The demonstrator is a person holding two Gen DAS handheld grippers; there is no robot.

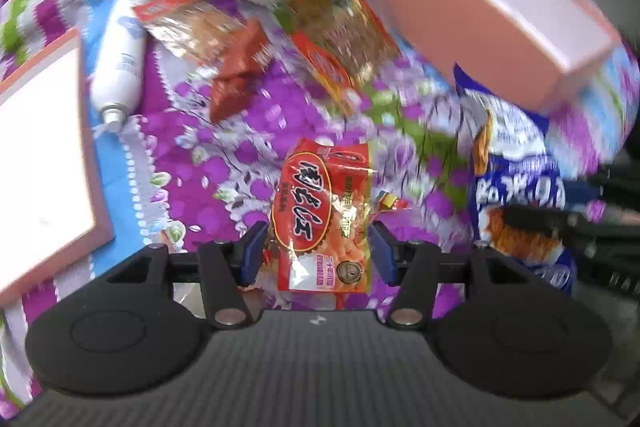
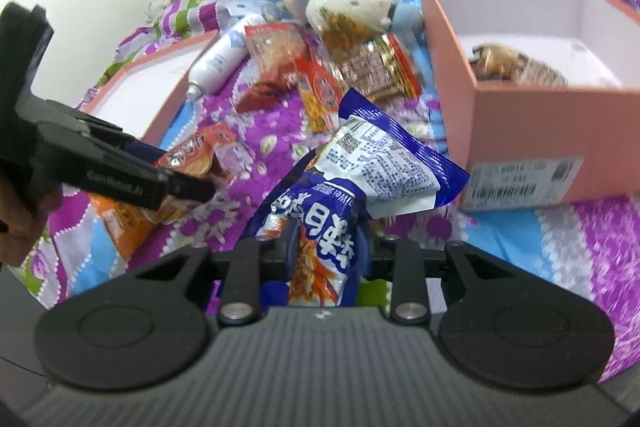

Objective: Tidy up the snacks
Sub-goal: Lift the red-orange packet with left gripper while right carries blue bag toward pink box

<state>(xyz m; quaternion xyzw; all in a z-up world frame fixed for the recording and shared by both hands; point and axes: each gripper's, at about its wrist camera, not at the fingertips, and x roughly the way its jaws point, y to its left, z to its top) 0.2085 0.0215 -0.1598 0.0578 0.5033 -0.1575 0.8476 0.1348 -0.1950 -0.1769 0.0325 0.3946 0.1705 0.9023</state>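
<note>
My left gripper [image 1: 318,255] has its blue pads pressed on both sides of a red snack packet [image 1: 320,211] with an orange oval label, held above the purple flowered bedspread [image 1: 208,147]. In the right wrist view the left gripper [image 2: 188,183] comes in from the left with that red packet [image 2: 196,155] at its tip. My right gripper [image 2: 328,247] is shut on a blue and white snack bag [image 2: 360,163], which sticks up between its fingers. That blue bag [image 1: 516,187] shows at the right of the left wrist view. The open pink box [image 2: 520,131] stands at the right with one wrapped snack [image 2: 516,67] inside.
Several more snack packets [image 2: 352,67] lie in a heap mid-bed, beside a white spray can [image 2: 216,63] and a blue and white plush toy [image 2: 344,3]. The box's pink lid [image 2: 160,83] lies upturned at the left. A person's hand [image 2: 24,223] holds the left gripper.
</note>
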